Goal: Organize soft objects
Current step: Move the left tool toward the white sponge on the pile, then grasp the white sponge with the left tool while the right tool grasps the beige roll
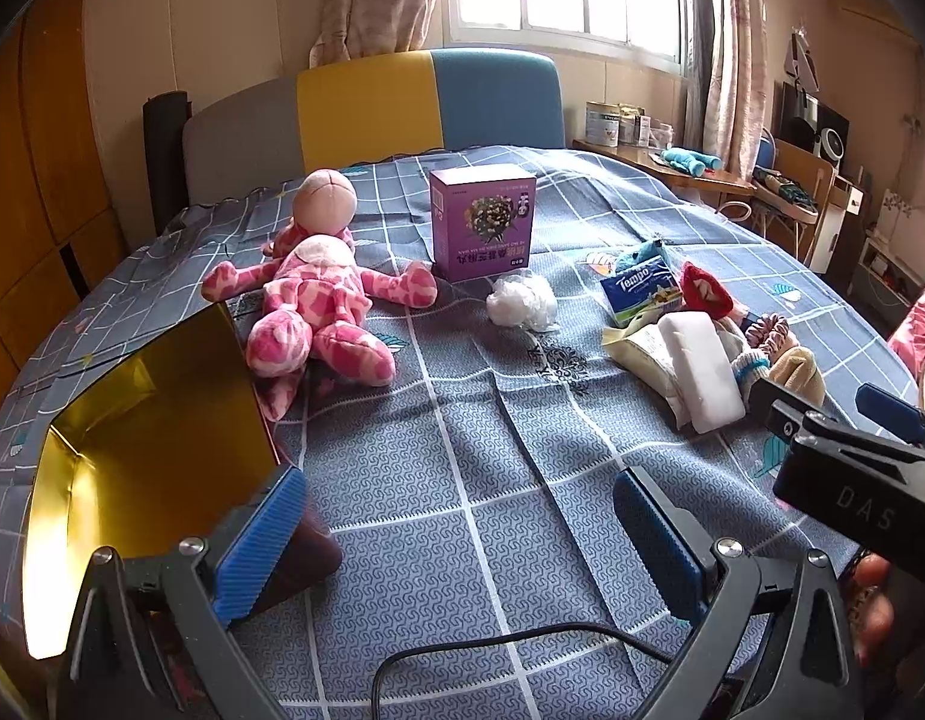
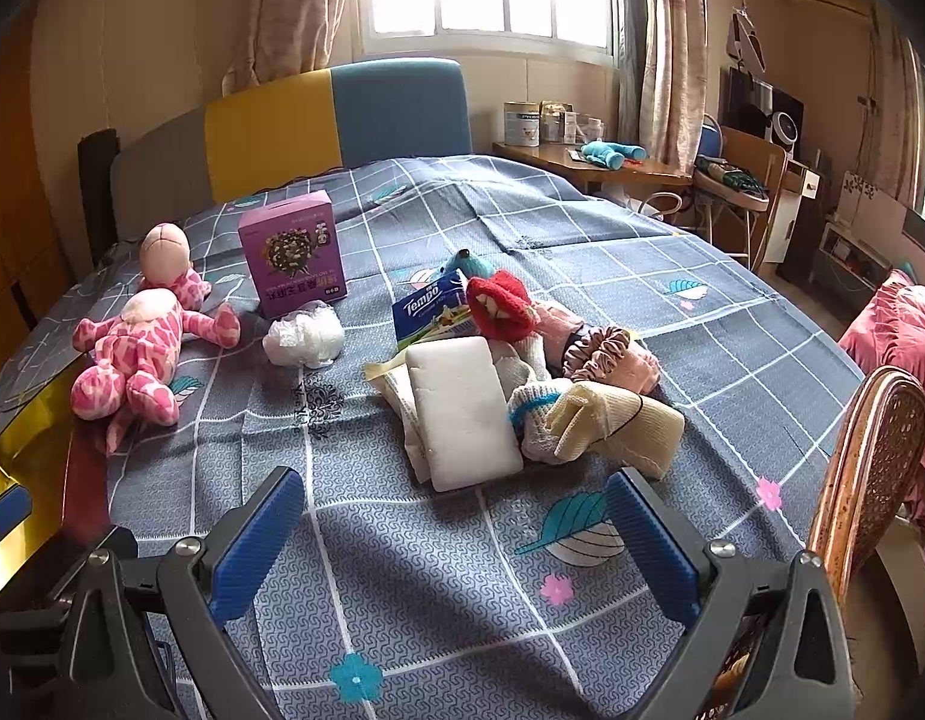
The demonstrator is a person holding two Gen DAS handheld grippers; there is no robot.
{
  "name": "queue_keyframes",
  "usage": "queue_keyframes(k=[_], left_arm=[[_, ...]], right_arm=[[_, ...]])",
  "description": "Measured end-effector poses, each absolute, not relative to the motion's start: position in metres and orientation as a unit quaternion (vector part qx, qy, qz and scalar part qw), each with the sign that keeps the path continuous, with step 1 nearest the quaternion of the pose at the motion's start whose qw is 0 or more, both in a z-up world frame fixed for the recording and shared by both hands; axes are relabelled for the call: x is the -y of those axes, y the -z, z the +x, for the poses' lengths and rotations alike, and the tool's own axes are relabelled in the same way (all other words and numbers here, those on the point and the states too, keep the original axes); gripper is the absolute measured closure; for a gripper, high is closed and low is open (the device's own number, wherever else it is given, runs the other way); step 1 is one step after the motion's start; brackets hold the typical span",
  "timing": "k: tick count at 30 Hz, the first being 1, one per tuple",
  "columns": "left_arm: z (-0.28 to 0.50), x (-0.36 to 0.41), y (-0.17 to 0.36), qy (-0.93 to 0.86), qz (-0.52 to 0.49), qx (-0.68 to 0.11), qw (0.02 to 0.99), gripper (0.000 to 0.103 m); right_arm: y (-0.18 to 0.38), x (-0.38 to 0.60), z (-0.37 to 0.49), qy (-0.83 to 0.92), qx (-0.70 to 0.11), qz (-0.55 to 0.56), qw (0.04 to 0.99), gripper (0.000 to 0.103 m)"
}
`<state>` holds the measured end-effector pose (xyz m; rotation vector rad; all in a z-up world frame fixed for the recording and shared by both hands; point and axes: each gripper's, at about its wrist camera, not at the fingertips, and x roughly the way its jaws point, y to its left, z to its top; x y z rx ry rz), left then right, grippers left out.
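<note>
Bed [image 2: 582, 630] holds everything. Gold-lined box [image 1: 132, 420] sits open at the left, touching the left gripper's [image 1: 462, 540] finger pad; pink plush [image 1: 318, 312] lies just beyond it. The soft pile sits dead ahead of the right gripper [image 2: 456, 546], white foam block [image 2: 462, 414] nearest, long axis pointing away. Both grippers wide open, empty. Right is nearer the pile.

Left gripper [image 1: 459, 531]: dark grey plastic frame, two ribbed blue finger pads [image 1: 261, 546], round silver screws, a black cable [image 1: 492, 657] looping beneath. Right gripper [image 2: 453, 540]: matching grey frame, blue ribbed pads, silver screws; its black body carries pale "DAS" lettering [image 1: 864, 510].
</note>
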<state>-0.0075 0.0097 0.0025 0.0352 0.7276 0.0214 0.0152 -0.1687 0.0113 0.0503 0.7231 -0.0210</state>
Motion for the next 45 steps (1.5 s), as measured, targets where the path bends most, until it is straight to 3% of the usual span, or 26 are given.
queue_keyframes(k=[13,20,35,39,43,45], left_arm=[[-0.001,-0.002,0.002,-0.001,0.025,-0.368,0.929,0.0],[0.019,-0.007,-0.008,0.07,-0.024,-0.391,0.918,0.0],[0.099,0.074,-0.002,0.156,0.023,-0.438,0.885,0.001],[0.117,0.102,0.006,0.167,0.042,-0.445,0.879,0.012],[0.14,0.119,0.019,0.166,0.036,-0.465,0.869,0.031],[0.149,0.125,0.024,0.162,0.036,-0.471,0.866,0.032]], right_arm=[[-0.009,0.181,0.021,0.019,-0.356,0.037,0.934,0.0],[-0.021,0.205,0.028,0.036,-0.349,0.034,0.936,0.0],[-0.038,0.291,0.031,0.064,-0.37,0.055,0.925,0.0],[-0.033,0.304,0.031,0.066,-0.377,0.061,0.922,0.0],[-0.028,0.315,0.032,0.066,-0.383,0.079,0.918,0.0],[-0.023,0.316,0.034,0.066,-0.387,0.08,0.916,0.0]])
